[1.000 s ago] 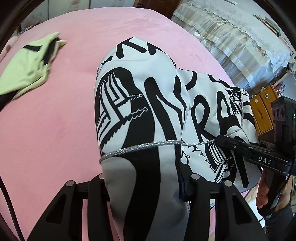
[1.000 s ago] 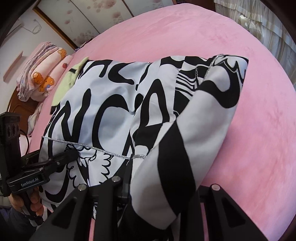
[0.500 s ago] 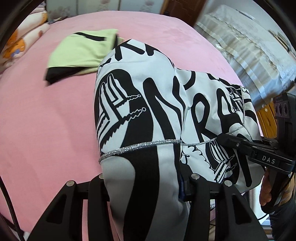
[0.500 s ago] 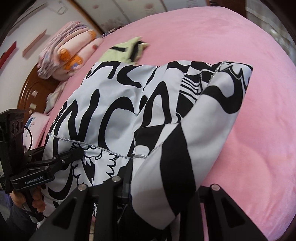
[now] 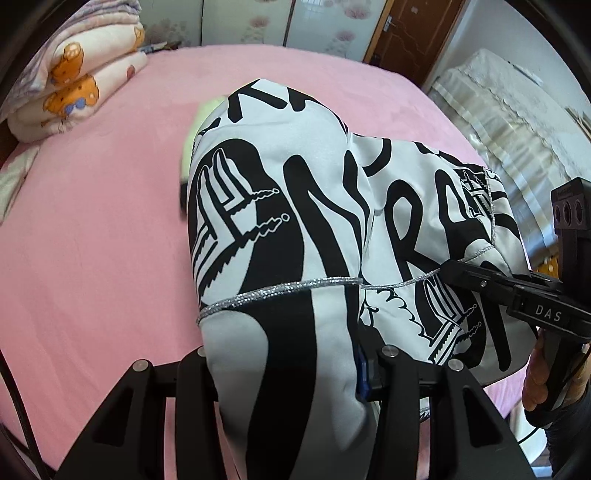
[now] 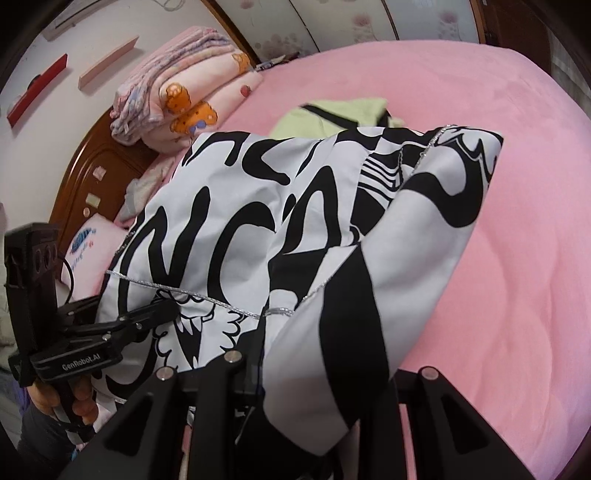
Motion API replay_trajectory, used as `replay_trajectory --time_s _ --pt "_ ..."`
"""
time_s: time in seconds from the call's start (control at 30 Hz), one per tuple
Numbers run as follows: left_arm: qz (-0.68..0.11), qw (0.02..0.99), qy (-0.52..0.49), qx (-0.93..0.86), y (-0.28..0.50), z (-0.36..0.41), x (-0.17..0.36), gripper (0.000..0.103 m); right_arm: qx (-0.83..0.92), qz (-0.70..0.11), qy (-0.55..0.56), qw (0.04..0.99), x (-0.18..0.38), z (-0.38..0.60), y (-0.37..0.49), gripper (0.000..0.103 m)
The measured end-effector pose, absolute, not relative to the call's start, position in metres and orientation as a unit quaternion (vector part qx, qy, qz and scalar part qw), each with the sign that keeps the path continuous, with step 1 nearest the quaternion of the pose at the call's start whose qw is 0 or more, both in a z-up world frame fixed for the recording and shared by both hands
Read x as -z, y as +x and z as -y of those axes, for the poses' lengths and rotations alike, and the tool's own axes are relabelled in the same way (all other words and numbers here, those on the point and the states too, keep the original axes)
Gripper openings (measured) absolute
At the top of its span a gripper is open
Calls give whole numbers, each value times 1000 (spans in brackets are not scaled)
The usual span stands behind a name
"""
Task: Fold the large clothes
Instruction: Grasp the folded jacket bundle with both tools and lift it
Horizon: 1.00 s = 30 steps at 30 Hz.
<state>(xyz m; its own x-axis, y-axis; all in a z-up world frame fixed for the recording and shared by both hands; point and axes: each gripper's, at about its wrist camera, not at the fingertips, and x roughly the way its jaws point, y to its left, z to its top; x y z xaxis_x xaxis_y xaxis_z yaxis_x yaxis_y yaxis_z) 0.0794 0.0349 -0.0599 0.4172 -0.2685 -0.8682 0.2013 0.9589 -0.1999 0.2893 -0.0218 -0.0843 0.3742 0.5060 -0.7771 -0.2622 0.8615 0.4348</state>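
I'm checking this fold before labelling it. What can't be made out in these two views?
- Left tool tips: left wrist view, buried under the black-and-white garment.
- Right tool tips: right wrist view, same garment drapes over them.
- Green garment: mostly hidden behind the printed one in both views.
- Printed garment's lower hem: cut off by the bottom edge.
- Bed beneath the garment: covered.

A pink bed (image 5: 110, 229) with a carved wooden headboard (image 6: 92, 177) fronts floral wardrobe doors (image 5: 243, 22).
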Motion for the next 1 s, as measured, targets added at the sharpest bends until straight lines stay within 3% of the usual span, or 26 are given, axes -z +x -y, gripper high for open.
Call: replay_trajectory --time_s 0.47,0.7,0.77,0.83,0.9,0.93,1.0 --pt "-461 872 -6 163 252 93 32 45 -219 -424 148 866 73 1 484 24" --pt "-490 857 -19 161 329 127 96 46 -222 -429 178 857 139 0 565 24" --pt "-512 846 -14 151 342 131 129 50 -214 -451 185 847 175 -3 581 25" --pt "-525 841 -17 129 352 127 165 67 -191 -472 177 842 208 -7 589 31" --pt "-517 847 -37 122 353 118 183 81 -176 -467 164 851 224 -7 588 48" --pt "-515 848 -42 119 352 114 188 88 -177 -466 163 851 225 -7 587 48" --pt "-511 849 -53 123 347 108 193 90 -184 -467 155 851 223 -6 585 57"
